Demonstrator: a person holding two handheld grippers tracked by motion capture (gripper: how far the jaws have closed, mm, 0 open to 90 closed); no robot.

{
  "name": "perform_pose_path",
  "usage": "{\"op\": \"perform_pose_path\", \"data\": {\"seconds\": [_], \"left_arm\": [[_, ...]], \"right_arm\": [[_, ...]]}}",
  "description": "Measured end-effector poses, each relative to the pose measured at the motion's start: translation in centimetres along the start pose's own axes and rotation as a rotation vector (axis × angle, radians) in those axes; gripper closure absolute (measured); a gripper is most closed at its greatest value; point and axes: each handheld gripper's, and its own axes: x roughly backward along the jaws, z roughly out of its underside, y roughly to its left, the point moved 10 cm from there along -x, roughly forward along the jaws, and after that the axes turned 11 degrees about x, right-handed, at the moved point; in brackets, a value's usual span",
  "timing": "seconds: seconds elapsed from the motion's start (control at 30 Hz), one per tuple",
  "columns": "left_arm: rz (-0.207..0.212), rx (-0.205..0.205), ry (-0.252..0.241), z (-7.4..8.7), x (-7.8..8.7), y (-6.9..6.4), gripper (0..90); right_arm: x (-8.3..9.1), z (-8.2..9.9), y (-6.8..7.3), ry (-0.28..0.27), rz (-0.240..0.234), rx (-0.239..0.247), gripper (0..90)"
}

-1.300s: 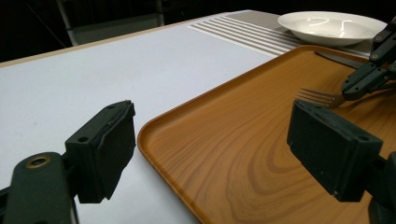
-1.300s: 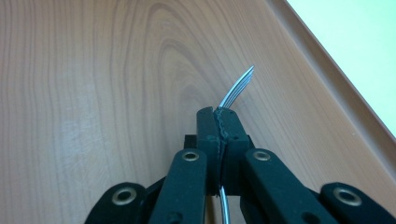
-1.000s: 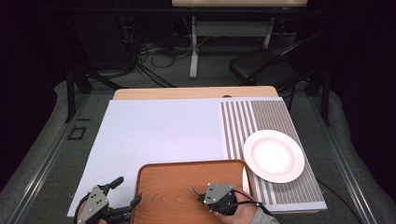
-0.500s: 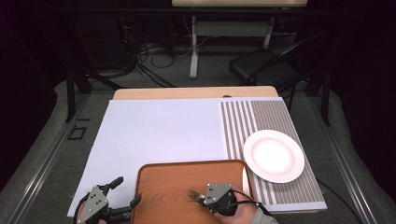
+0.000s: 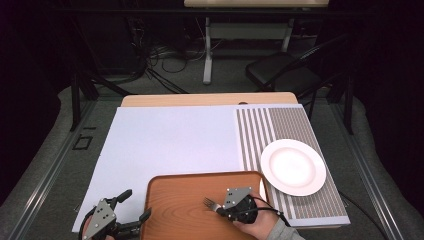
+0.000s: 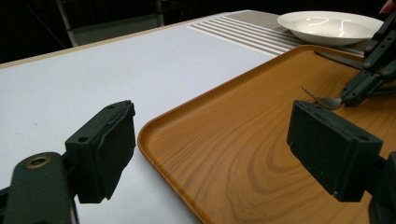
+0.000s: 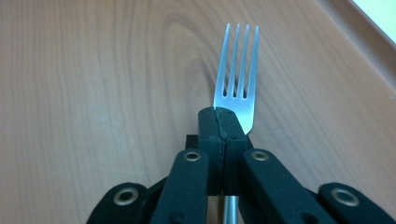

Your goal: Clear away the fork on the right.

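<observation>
Clamped on the neck of a silver metal fork, the right gripper has its two black jaws pressed together, the tines sticking out past them over the wood-grain surface. In the high view that right gripper sits above the near middle of the tray, held by a hand coming in from the bottom edge, with the fork pointing left.

From largest down: a wide white sheet covers most of the table, with a grey-and-white striped mat along its right side. An orange-brown wooden tray with rounded corners lies at the near edge of the sheet. A round white plate rests on the striped mat, just beside the tray's far right corner; whether the two touch is hard to tell from above.

At the tray's near left corner the left gripper has its jaws wide apart and nothing between them. In the left gripper view one pad hangs over the white sheet and the other over the tray, and the fork shows farther off in the other gripper, with the plate beyond.
</observation>
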Motion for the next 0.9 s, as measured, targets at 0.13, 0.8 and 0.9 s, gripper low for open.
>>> {"op": "perform_pose_path", "data": {"seconds": [0.13,0.8,0.9], "left_arm": [[0.0,-0.001,0.0,0.0,0.0,0.0,15.6],[-0.003,0.004,-0.003,0.0,0.0,0.1,15.6],[0.0,0.004,-0.002,0.0,0.0,0.0,15.6]], "right_arm": [[0.2,0.4,-1.1,0.009,0.021,-0.021,90.0],[3.2,4.3,-5.5,0.069,0.136,-0.177,90.0],[3.6,4.7,-5.8,0.071,0.144,-0.195,90.0]]}}
